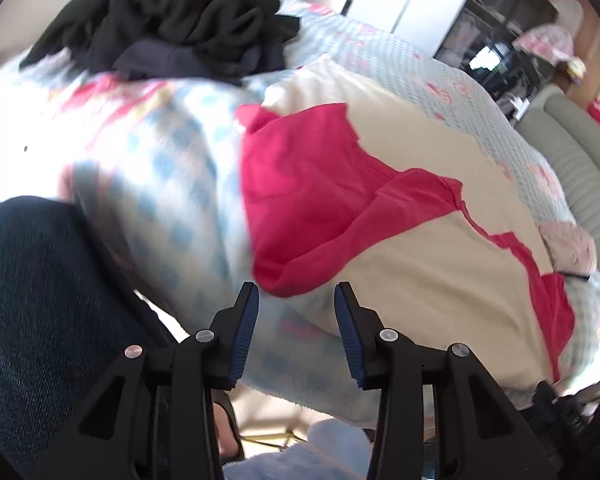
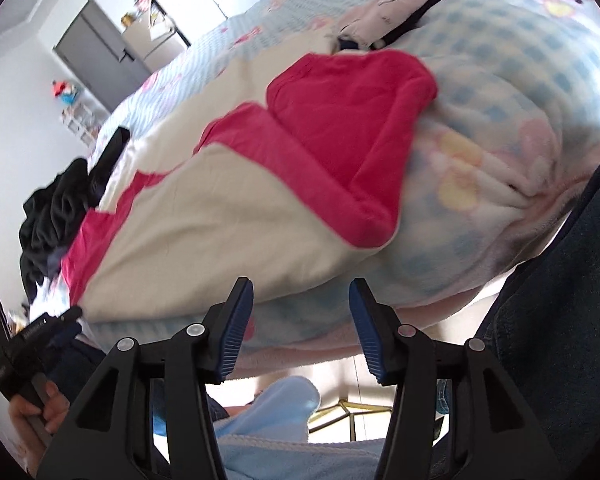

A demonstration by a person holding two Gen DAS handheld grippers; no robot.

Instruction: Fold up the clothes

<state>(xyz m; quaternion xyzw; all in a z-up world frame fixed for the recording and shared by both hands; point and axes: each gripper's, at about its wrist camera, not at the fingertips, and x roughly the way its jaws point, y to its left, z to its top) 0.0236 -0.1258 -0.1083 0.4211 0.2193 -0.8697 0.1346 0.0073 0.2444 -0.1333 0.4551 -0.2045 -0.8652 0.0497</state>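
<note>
Bright daylight fills both views, washing the blue-checked fleece blanket (image 1: 168, 184) to near white at its left side. Motion blur smears that blanket and the red-and-cream cloth (image 2: 236, 200), while the black gripper fingers (image 1: 236, 332) stay sharp. Fisheye bending curves everything toward dark, vignetted corners.

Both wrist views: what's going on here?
A person holds a gripper in each hand over a bed. A red and cream garment lies spread on the checked blanket, its sleeves folded in. The left gripper and right gripper are both open and empty at its near edge. A dark clothes pile waits behind.
</note>
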